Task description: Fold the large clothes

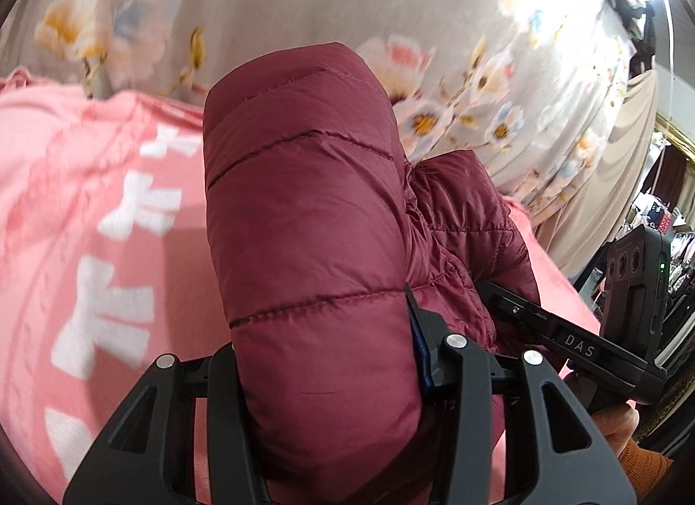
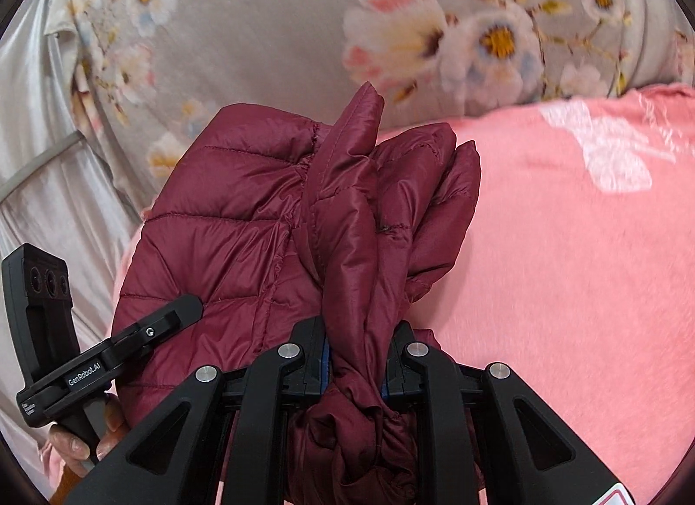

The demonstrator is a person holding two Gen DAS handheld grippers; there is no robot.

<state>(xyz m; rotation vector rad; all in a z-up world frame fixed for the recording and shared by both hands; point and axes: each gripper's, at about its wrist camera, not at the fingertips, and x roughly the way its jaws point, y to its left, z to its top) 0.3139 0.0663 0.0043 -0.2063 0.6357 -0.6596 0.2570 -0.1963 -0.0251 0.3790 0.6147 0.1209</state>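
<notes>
Mid-fold: my left gripper (image 1: 334,379) and right gripper (image 2: 356,357) both clamp the maroon puffer jacket (image 2: 243,218), next carry toward 12 o'clock, lay flat on pink blanket (image 2: 564,266).

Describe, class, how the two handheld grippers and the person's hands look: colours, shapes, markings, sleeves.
Left gripper and right gripper: matte black angular linkages, silver round pivots, blue pads. One side bar reads "DAS", the other "GenRobot.AI". A three-lens black module tops each. Bare hand, orange sleeve.
</notes>
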